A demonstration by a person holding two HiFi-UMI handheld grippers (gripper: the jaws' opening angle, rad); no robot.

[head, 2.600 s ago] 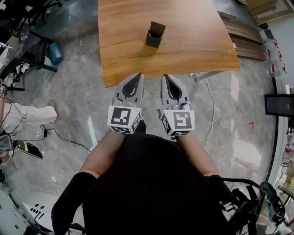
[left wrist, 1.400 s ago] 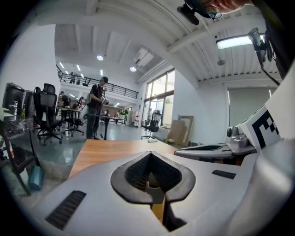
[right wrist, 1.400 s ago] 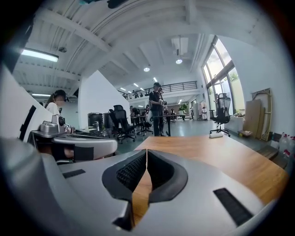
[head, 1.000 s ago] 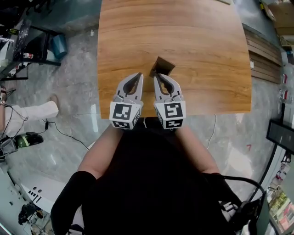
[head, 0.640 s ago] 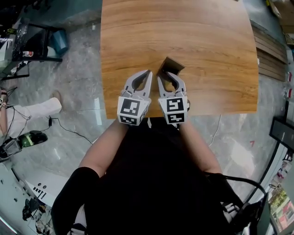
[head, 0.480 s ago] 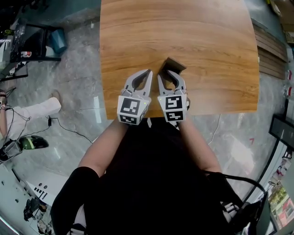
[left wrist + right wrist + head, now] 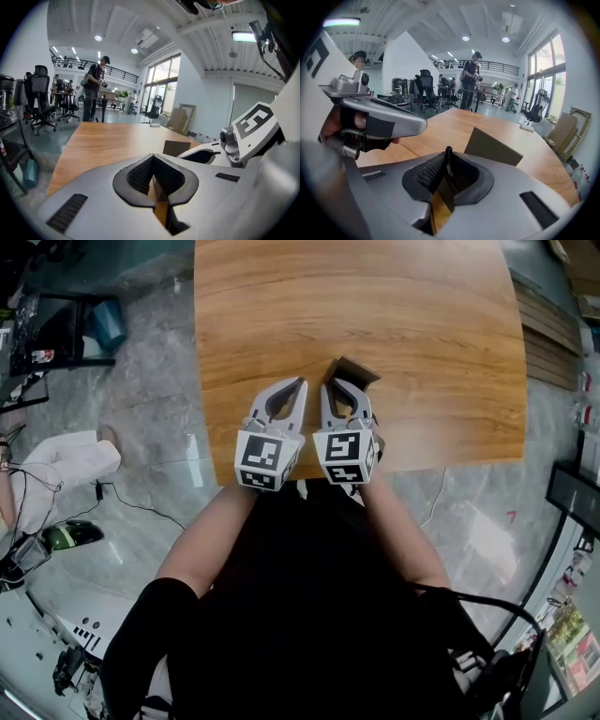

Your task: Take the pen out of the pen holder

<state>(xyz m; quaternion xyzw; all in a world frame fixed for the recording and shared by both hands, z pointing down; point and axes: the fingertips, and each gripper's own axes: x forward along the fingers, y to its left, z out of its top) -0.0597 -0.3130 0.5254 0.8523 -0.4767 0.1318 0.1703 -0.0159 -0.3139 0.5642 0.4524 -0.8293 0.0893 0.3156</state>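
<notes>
A brown pen holder (image 7: 360,369) stands on the wooden table (image 7: 422,315), partly hidden behind my right gripper (image 7: 328,387). That gripper is shut, its tips just left of the holder. In the right gripper view the holder (image 7: 492,146) is close ahead, and a thin black pen (image 7: 448,151) shows right at the tips of the right gripper (image 7: 446,161); I cannot tell if they touch. My left gripper (image 7: 298,383) is shut and empty, side by side with the right one. The left gripper view shows its jaws (image 7: 153,158) closed, the holder (image 7: 176,147) beyond.
The table's near edge (image 7: 281,474) runs under both grippers. A person's leg (image 7: 66,460) and cables lie on the floor at the left, near a blue bin (image 7: 101,324). A standing person (image 7: 96,89) and office chairs (image 7: 40,101) are beyond the table.
Both grippers have come from over the floor to over the table's near part, up beside the pen holder. In the last half second they shifted slightly left. Jaws stayed shut.
</notes>
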